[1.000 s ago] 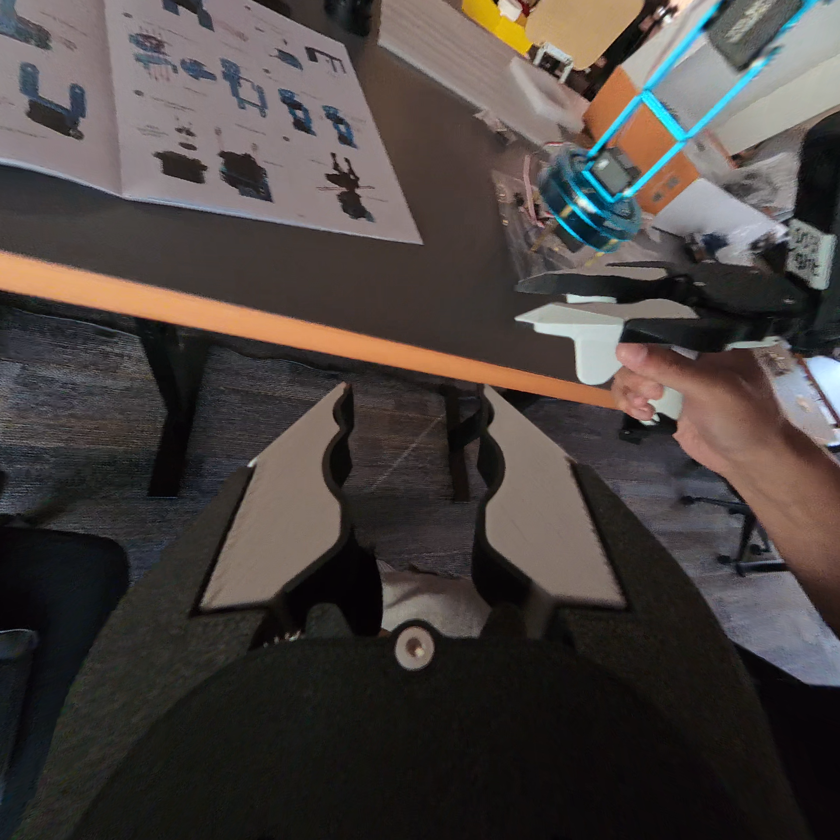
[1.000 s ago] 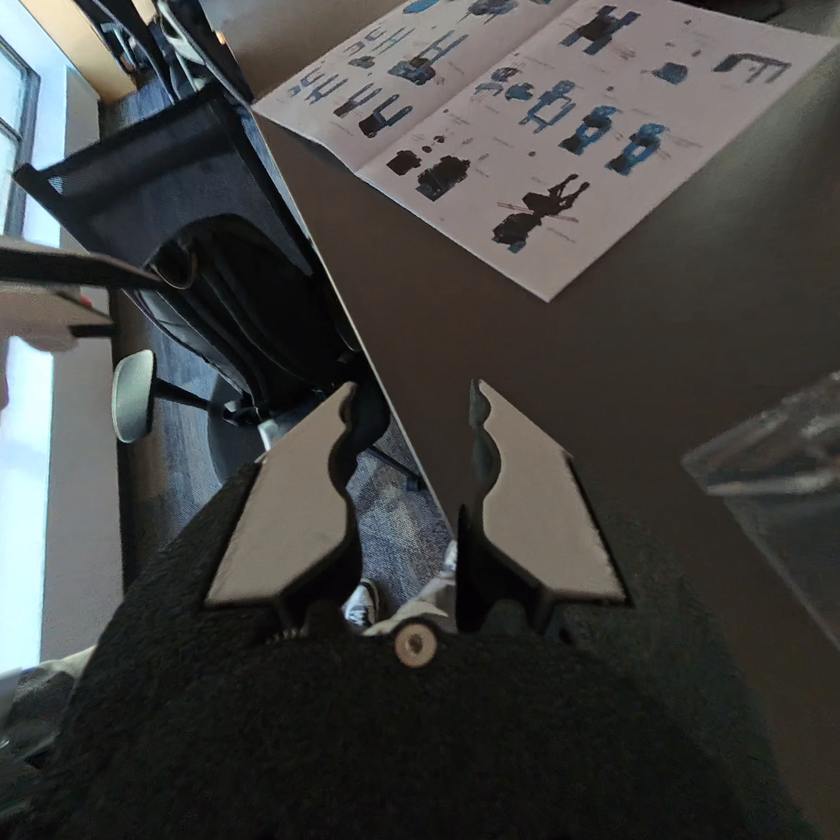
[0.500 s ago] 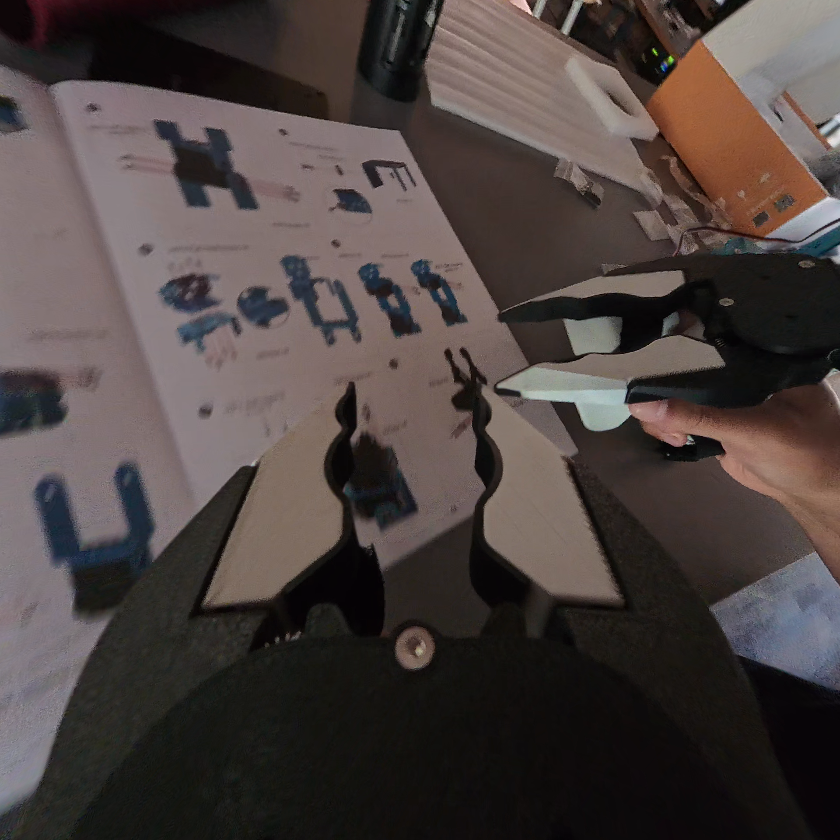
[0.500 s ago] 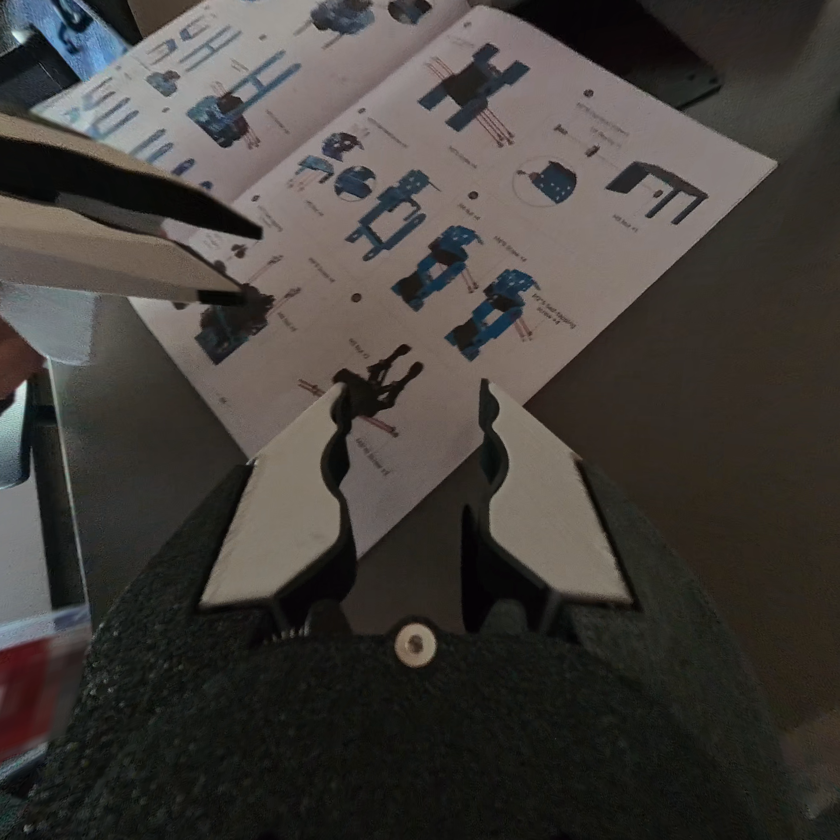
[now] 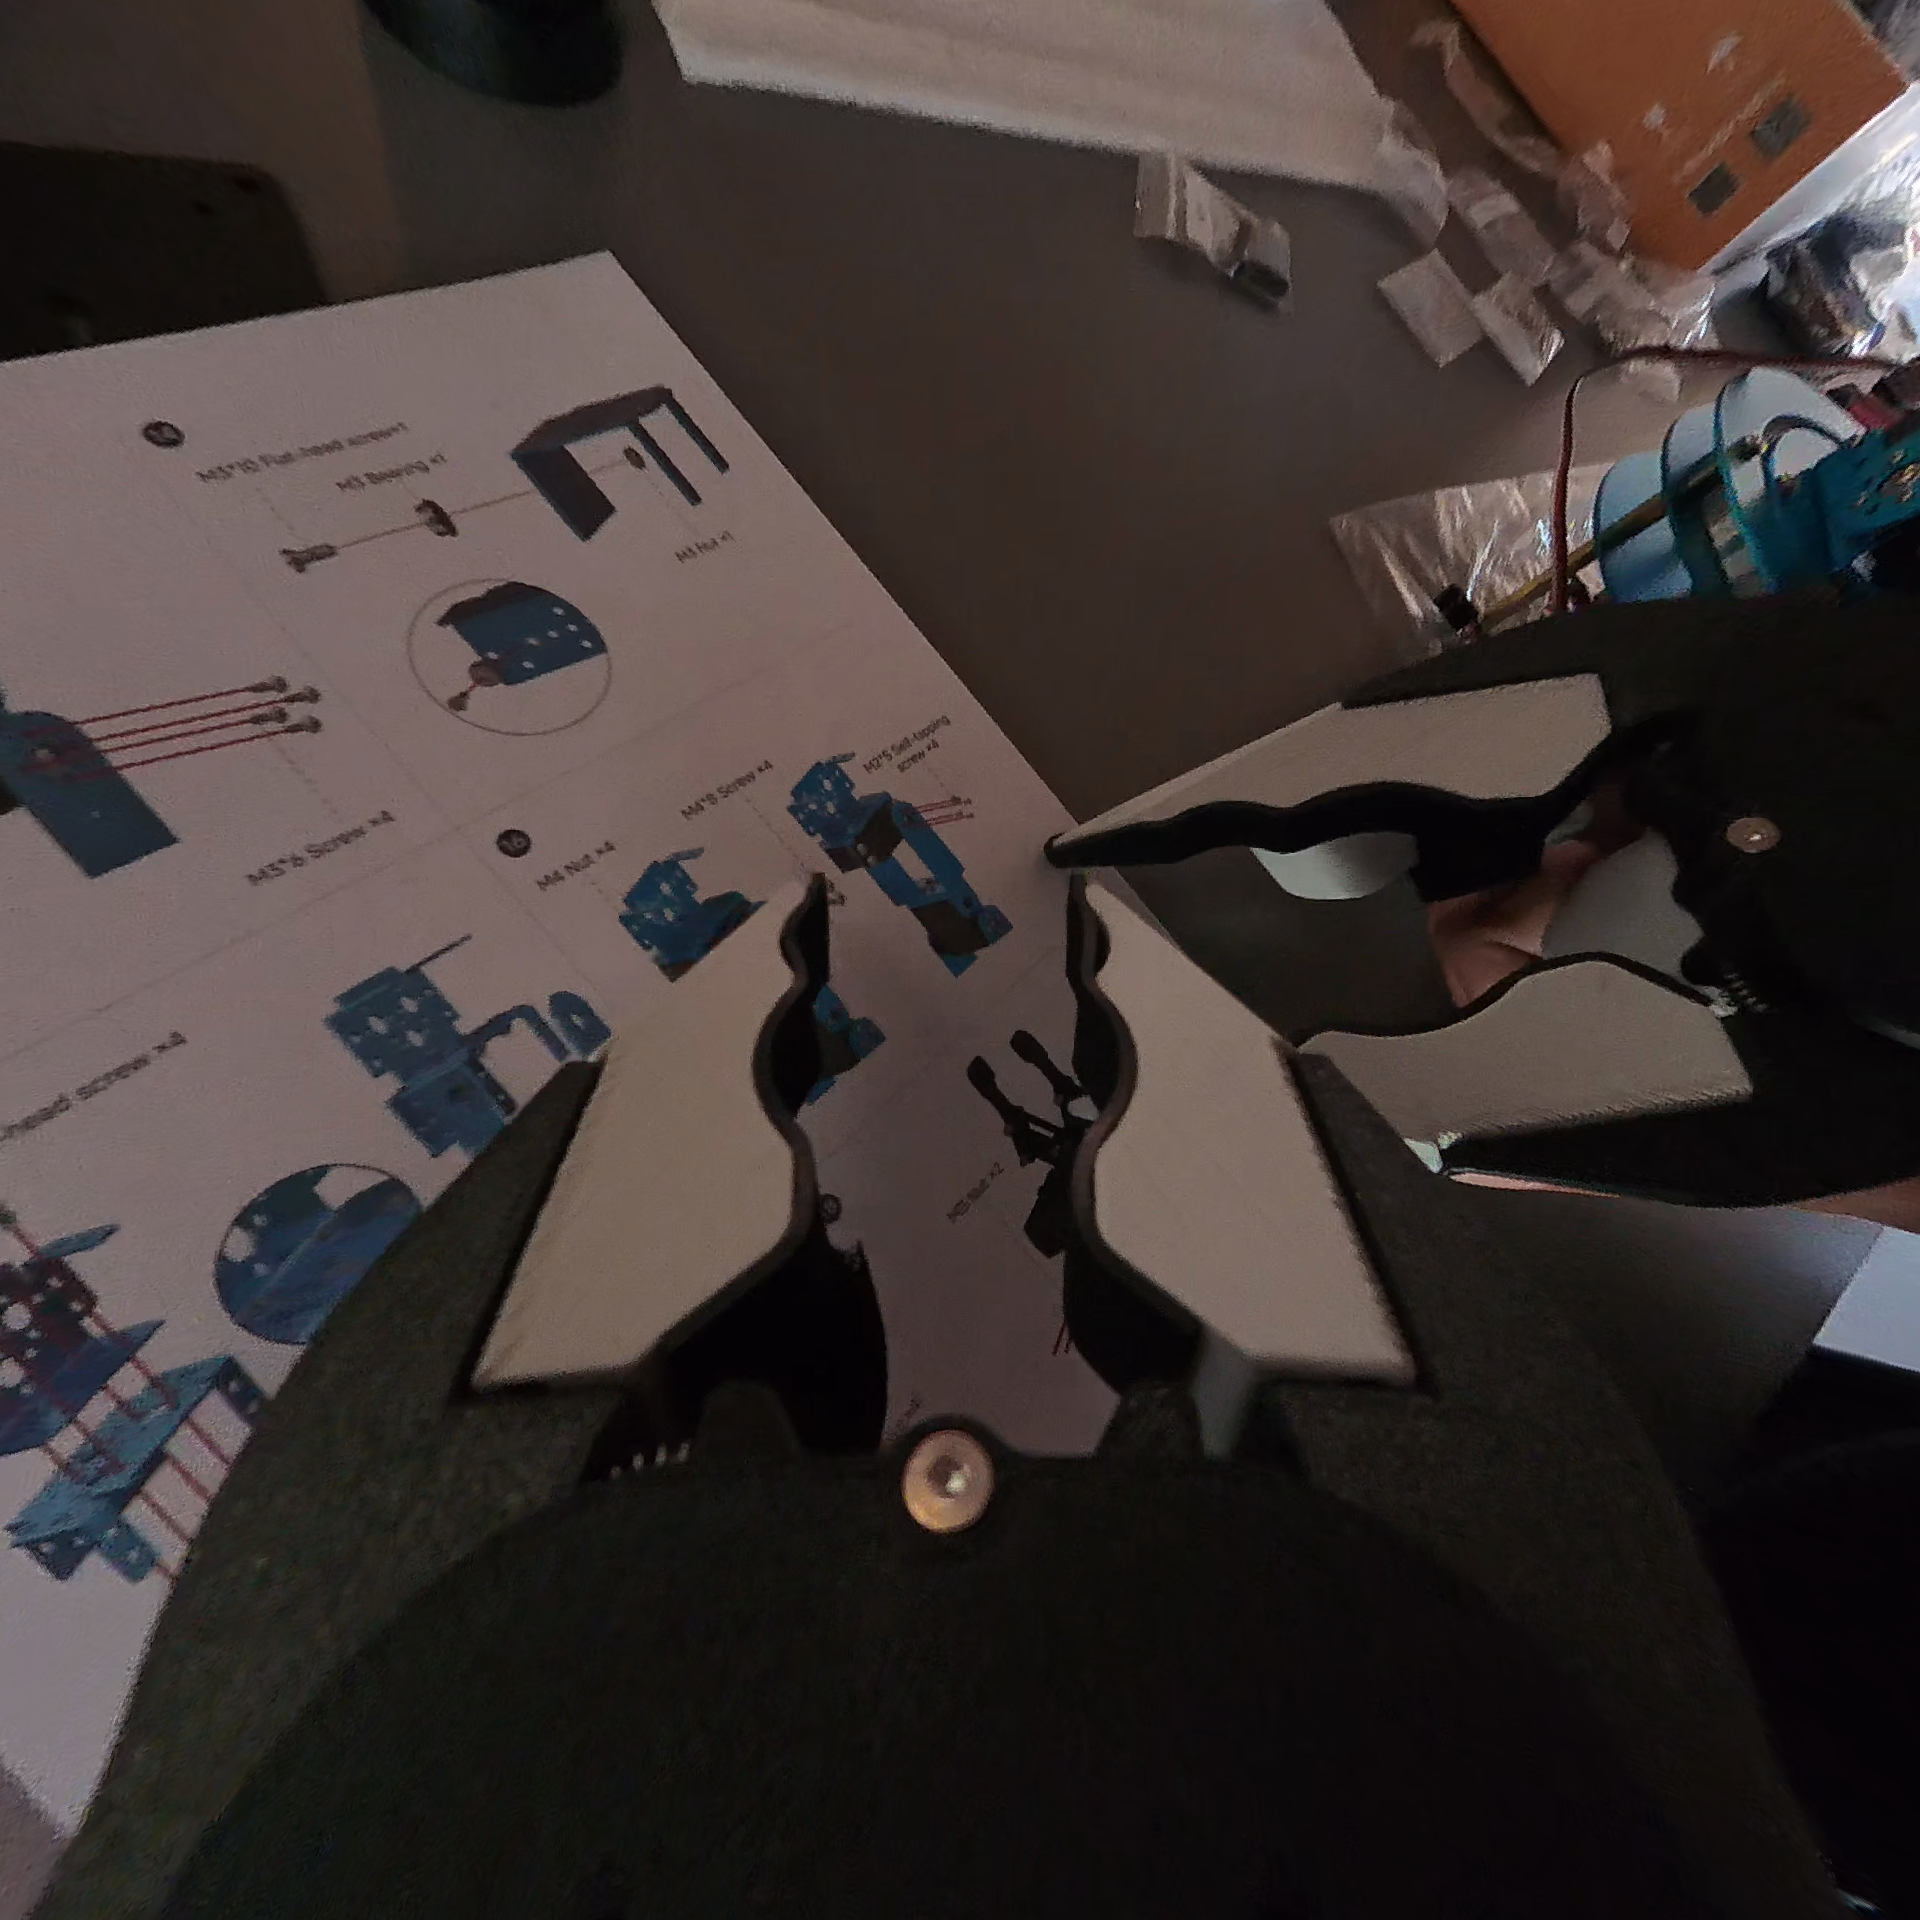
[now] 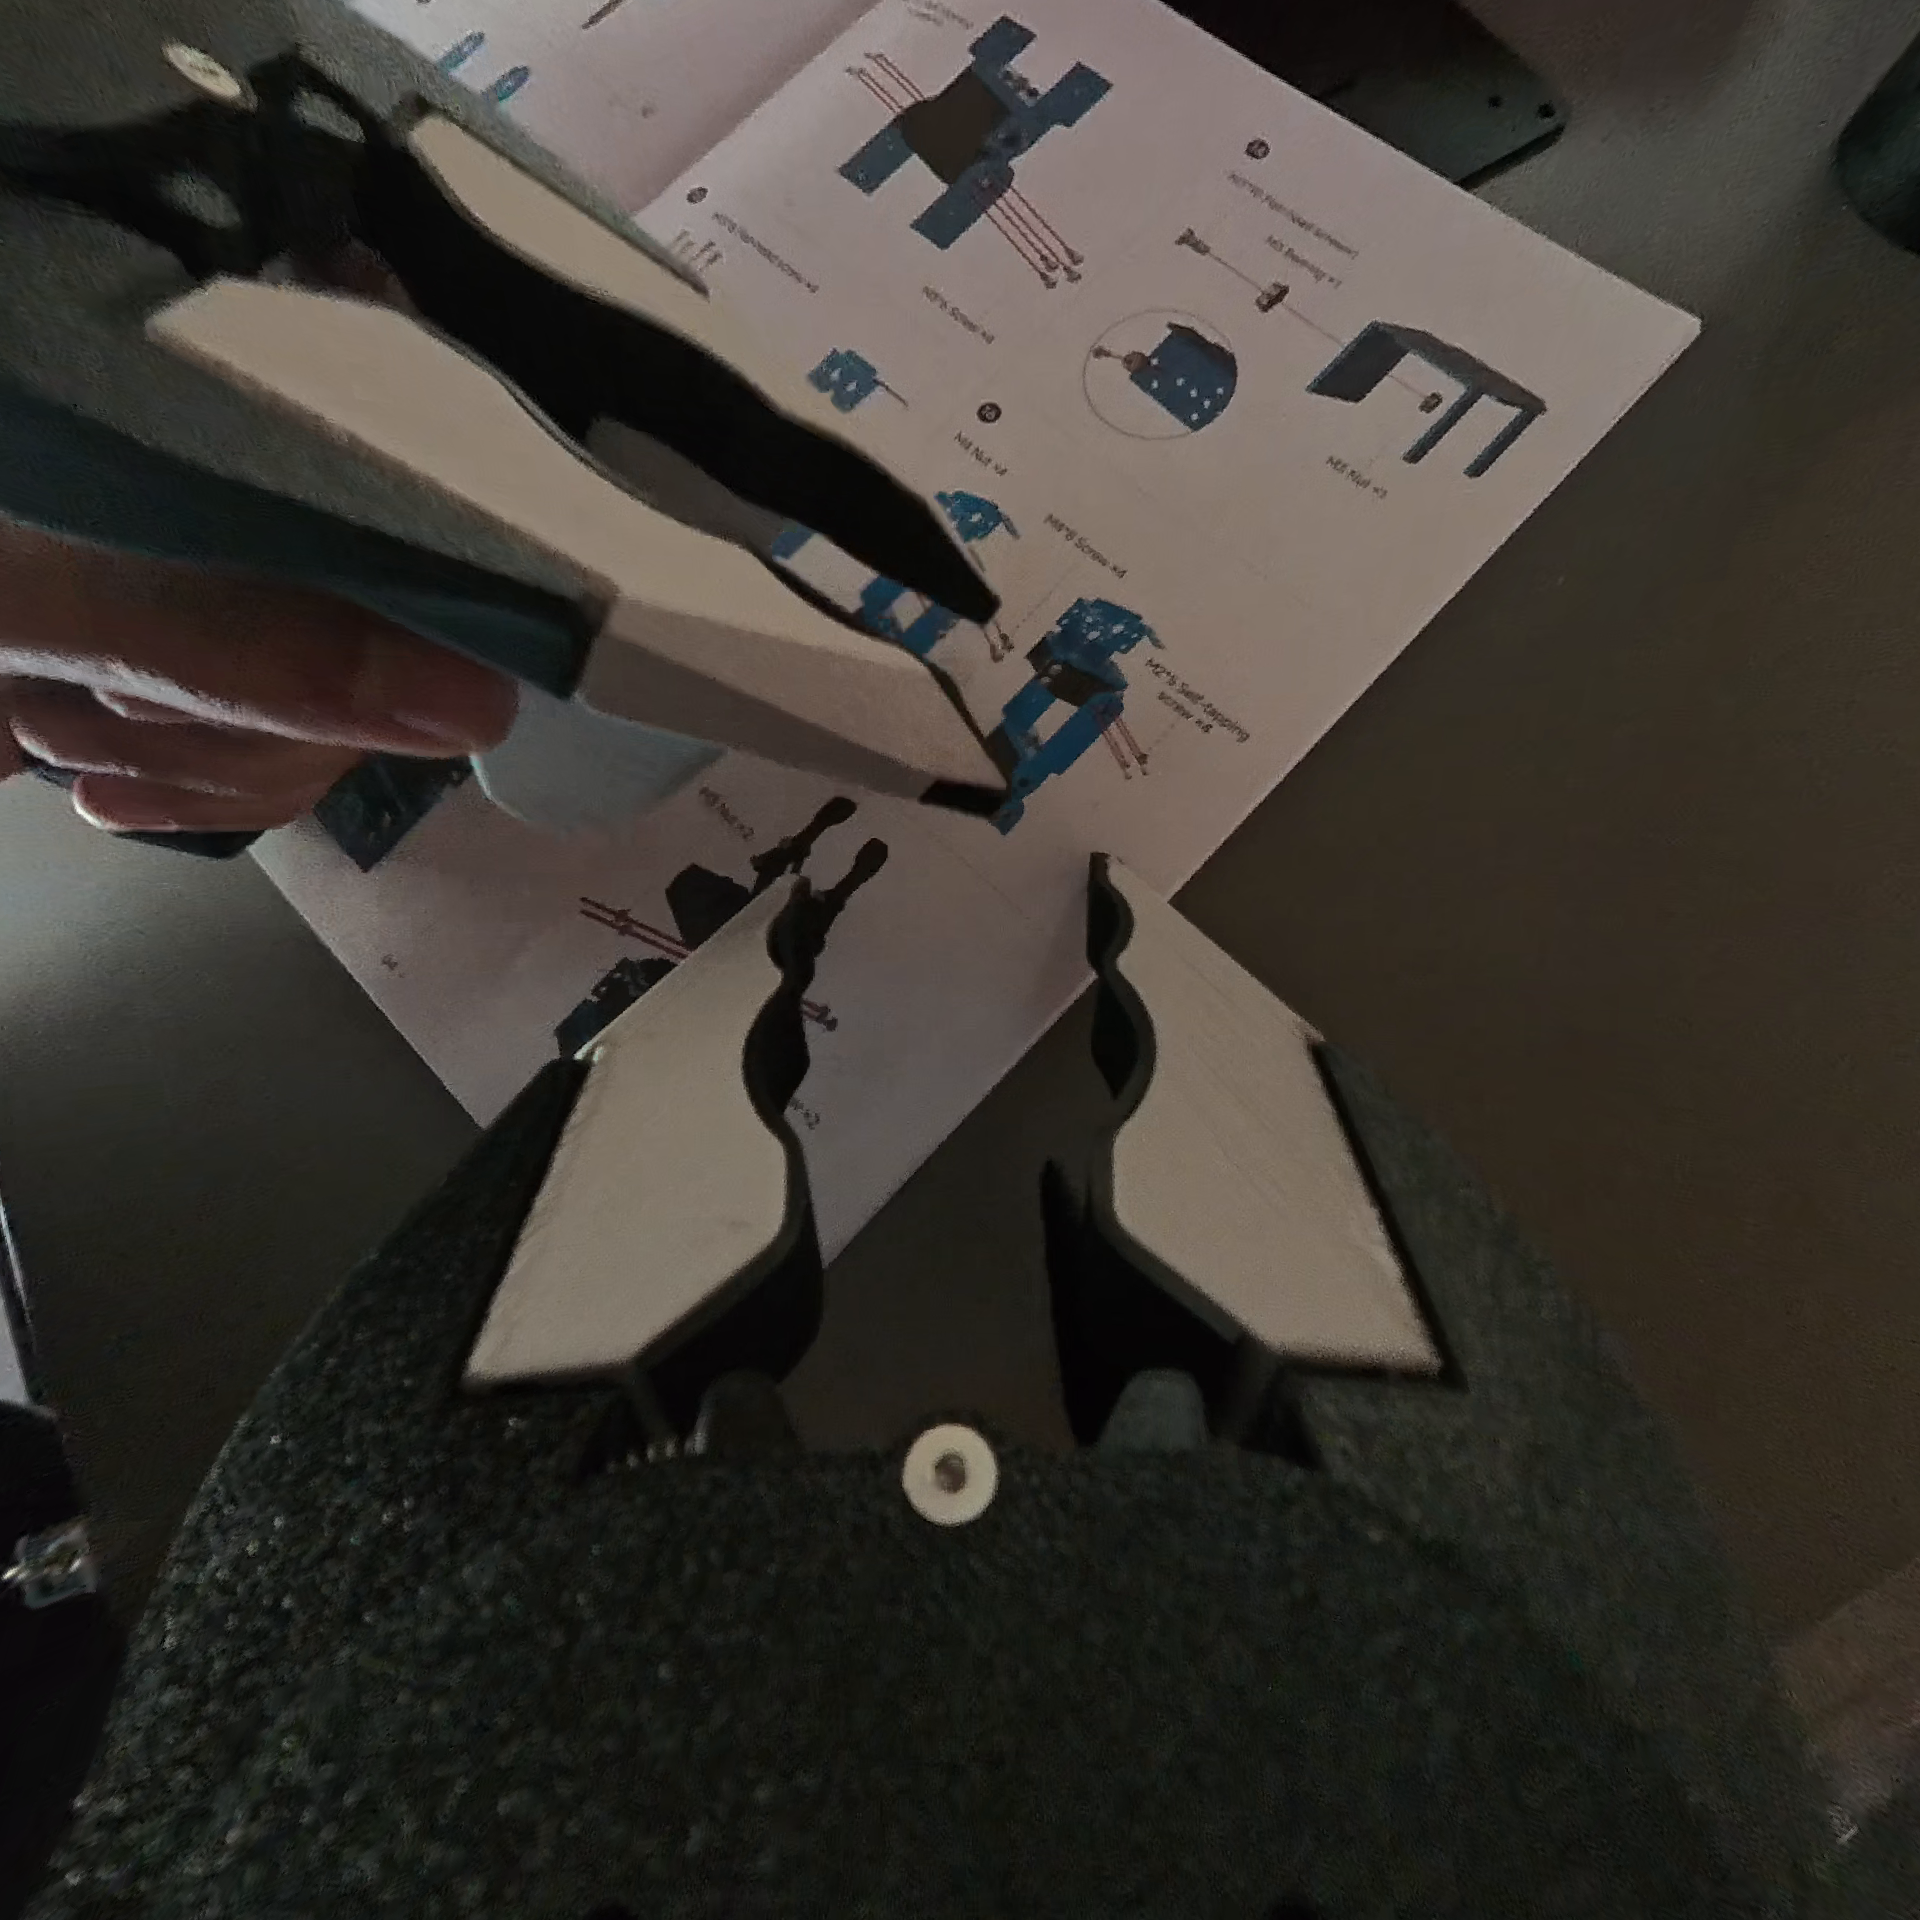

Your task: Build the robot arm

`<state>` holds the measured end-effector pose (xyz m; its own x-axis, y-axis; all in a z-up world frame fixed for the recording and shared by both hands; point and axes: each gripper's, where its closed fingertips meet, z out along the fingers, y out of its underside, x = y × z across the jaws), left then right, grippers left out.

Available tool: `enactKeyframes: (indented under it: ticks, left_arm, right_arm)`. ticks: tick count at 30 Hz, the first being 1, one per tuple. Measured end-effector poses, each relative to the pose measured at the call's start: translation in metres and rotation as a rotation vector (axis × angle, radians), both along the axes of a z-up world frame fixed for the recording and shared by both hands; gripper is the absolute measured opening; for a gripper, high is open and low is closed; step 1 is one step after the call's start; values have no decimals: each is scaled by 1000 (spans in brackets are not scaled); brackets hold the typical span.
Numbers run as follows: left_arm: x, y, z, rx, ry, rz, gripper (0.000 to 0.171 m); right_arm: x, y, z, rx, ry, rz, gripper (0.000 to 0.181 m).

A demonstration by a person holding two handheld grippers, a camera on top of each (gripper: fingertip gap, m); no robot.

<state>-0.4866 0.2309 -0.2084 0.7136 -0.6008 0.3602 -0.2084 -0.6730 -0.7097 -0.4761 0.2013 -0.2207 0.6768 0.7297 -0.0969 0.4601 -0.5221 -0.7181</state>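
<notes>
An open instruction booklet (image 5: 416, 727) with blue and black part drawings lies on the dark table (image 5: 1039, 416). My left gripper (image 5: 945, 883) is open and empty, low over the booklet's right page near its corner. My right gripper (image 6: 948, 873) is open and empty over the same corner of the booklet (image 6: 1351, 582). The right gripper's fingers (image 5: 1351, 769) come in from the right, tips close to my left gripper's right finger. In the right wrist view the left gripper's fingers (image 6: 727, 665) reach in from the upper left, with a hand (image 6: 260, 707) behind them.
A blue robot assembly with red wires (image 5: 1714, 499) stands on a plastic bag at the right. Behind it are small bags of parts (image 5: 1475, 301) and an orange box (image 5: 1662, 114). A white foam sheet (image 5: 987, 62), a dark cylinder (image 5: 499, 52) and a black plate (image 6: 1455, 114) lie at the back. Less than 4 cm separates the two grippers' tips.
Both grippers have moved from the table's front edge in over the booklet and closer together, now meeting near its corner. Both stayed open and empty.
</notes>
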Motion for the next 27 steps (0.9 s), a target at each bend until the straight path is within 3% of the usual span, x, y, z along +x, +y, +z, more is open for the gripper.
enactKeyframes:
  ticks: [9,27]
  left_arm:
    - [-2,-1,-9,24,48,14,31]
    - [-4,0,-9,32,48,20,29]
  right_arm:
    - [1,-1,2,-27,56,-25,48]
    - [1,2,2,-6,47,-51,42]
